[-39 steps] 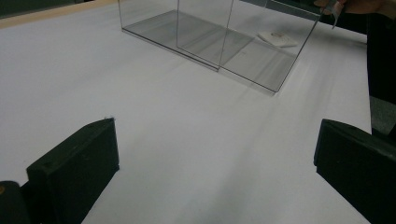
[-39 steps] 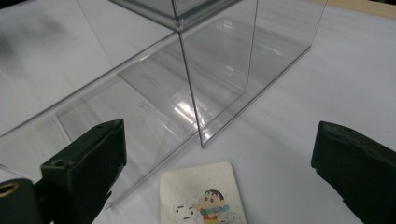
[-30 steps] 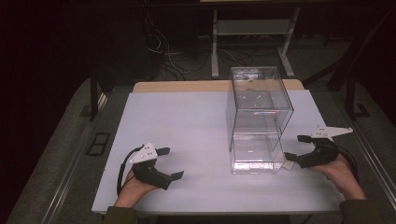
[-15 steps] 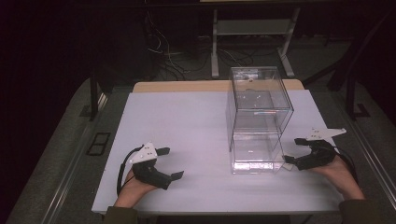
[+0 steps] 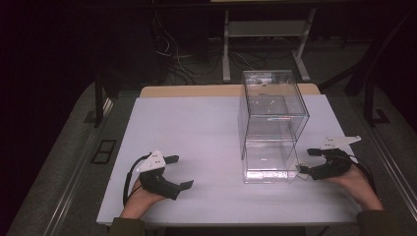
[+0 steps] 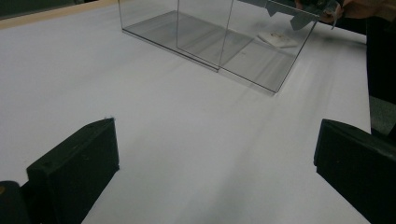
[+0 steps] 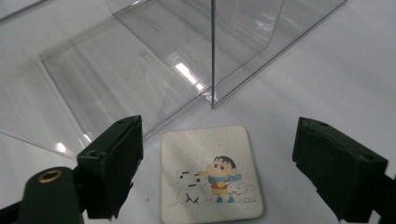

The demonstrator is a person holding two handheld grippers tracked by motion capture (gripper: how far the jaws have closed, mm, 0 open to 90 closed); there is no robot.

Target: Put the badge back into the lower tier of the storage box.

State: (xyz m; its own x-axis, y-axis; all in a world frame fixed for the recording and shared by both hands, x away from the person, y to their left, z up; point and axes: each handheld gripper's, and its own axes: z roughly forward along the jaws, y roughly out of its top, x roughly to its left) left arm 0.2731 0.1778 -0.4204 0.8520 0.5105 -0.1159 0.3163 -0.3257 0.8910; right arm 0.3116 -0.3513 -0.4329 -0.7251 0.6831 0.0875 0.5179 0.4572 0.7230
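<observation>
A square white coaster [image 7: 210, 175] with a cartoon child and snowman lies flat on the table, just off the corner of a clear plastic box [image 5: 273, 128]. My right gripper [image 5: 305, 161] is low over the table beside the box's near right corner. It is open, its jaws [image 7: 219, 135] standing wide on either side of the coaster without touching it. My left gripper [image 5: 181, 171] rests open at the table's near left with only bare table between its jaws [image 6: 217, 140]. Through the box, the left gripper view catches the coaster [image 6: 278, 39] and the right gripper [image 6: 303, 9].
The box is a tall clear two-tier case, right of centre on the white table [image 5: 196, 128]. Its clear base panel [image 7: 116, 79] reaches toward the right gripper. Dark floor, cables and a metal stand [image 5: 265, 29] lie beyond the far edge.
My right gripper has come down a little and shifted left, toward the box's near right corner. The left gripper and the box have stayed put.
</observation>
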